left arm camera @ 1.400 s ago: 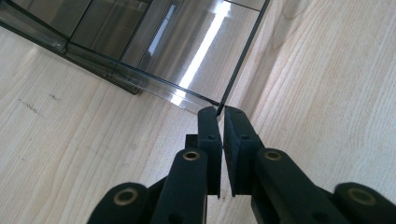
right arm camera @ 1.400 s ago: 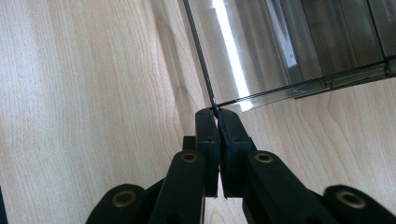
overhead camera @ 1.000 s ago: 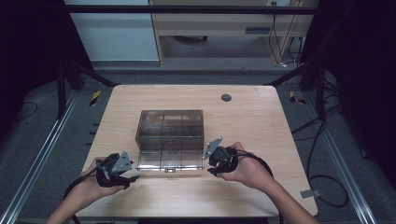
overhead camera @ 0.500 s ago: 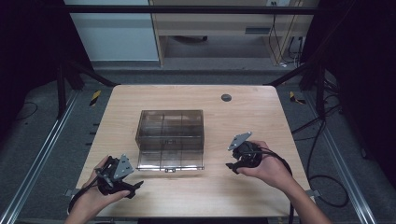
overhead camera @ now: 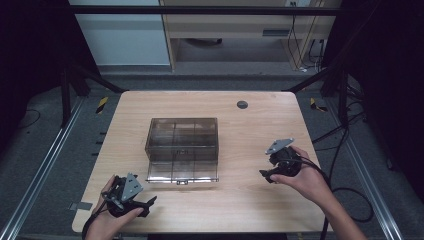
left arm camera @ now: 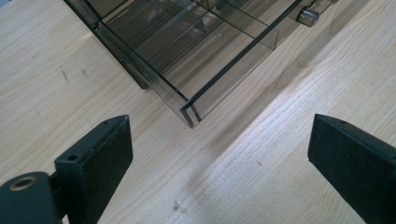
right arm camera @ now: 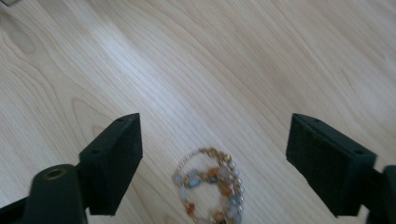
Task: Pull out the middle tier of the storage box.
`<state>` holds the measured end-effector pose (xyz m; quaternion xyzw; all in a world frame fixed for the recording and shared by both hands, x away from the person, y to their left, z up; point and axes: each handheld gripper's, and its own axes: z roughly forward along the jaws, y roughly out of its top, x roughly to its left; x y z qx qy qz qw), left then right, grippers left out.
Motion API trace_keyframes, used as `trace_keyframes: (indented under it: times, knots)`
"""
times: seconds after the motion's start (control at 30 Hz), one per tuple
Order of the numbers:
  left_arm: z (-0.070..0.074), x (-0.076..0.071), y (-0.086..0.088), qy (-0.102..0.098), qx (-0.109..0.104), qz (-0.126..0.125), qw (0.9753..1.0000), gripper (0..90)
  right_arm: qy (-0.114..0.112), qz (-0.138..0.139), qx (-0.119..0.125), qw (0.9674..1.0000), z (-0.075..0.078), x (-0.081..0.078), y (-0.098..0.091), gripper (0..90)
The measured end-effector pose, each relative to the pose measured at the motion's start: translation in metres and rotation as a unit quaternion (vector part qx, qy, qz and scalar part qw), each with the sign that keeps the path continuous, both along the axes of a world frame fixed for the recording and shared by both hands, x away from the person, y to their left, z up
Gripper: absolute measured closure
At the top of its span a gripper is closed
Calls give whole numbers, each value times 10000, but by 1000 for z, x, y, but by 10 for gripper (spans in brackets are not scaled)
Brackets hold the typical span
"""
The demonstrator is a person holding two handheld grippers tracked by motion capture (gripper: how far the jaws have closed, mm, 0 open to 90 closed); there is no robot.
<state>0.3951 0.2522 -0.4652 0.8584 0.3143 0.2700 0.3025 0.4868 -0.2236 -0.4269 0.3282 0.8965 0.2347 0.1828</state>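
From above, one smoky clear box (overhead camera: 183,148) with inner dividers is lying near the middle of the wooden table (overhead camera: 200,102), and a small dark round spot (overhead camera: 242,104) is sitting on the table far behind it. Two hands are coming in from the bottom edge. The left hand (overhead camera: 107,220) is holding the left gripper (overhead camera: 142,206) near the front left corner of the table, just beside the box's near left corner. The right hand (overhead camera: 305,177) is holding the right gripper (overhead camera: 265,175) well apart from the box, on its right side.

The left gripper view is showing the box corner (left arm camera: 189,112) up close, lying between the two jaws and not touching them; the jaws are standing spread wide.

The right gripper view is showing one beaded bracelet (right arm camera: 210,189) with gold links and pale and amber beads, lying on the wood between the jaws, which are also spread wide and not touching it. In the high view the bracelet is too small to make out.
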Motion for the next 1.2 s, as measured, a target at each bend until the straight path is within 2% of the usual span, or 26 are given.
trace_keyframes:
  times: [0.07, 0.13, 0.2, 0.33, 0.47, 0.57, 0.73, 0.83, 0.97, 1.0, 1.2]
  knots:
    - [0, -3, 2, -9, -87, 69, 9999, 57, 93, -48, 19, 9999, -2, 0, -8, 126]
    - [-1, -4, 3, -69, -184, 105, 9998, 57, 157, -158, 39, 9997, -4, 0, -14, 144]
    - [-3, -5, 4, -135, -204, 156, 9996, 58, 173, -195, -46, 9996, -6, 0, -20, 222]
    - [-6, -3, 5, -120, -179, 202, 9996, 58, 309, -290, -179, 9989, -8, 1, -31, 389]
    - [-6, -4, 7, -191, -263, 341, 9989, 57, 437, -271, -168, 9985, -6, 3, -37, 548]
    - [-6, -6, 7, -242, -219, 370, 9988, 61, 495, -220, -180, 9984, -6, 6, -38, 620]
    - [-7, -4, 11, -231, -272, 451, 9983, 63, 694, -154, -246, 9972, -16, 13, -36, 661]
    - [-7, -4, 11, -281, -256, 414, 9984, 63, 838, -137, -327, 9958, -23, 18, -34, 650]
    - [-7, -5, 11, -307, -240, 408, 9984, 65, 971, -138, -270, 9948, -29, 21, -32, 621]
    - [-7, -6, 12, -250, -260, 454, 9983, 65, 1001, -128, -262, 9946, -31, 22, -31, 619]
    - [-8, -5, 12, -243, -233, 445, 9984, 65, 1120, -76, -370, 9930, -34, 24, -27, 608]
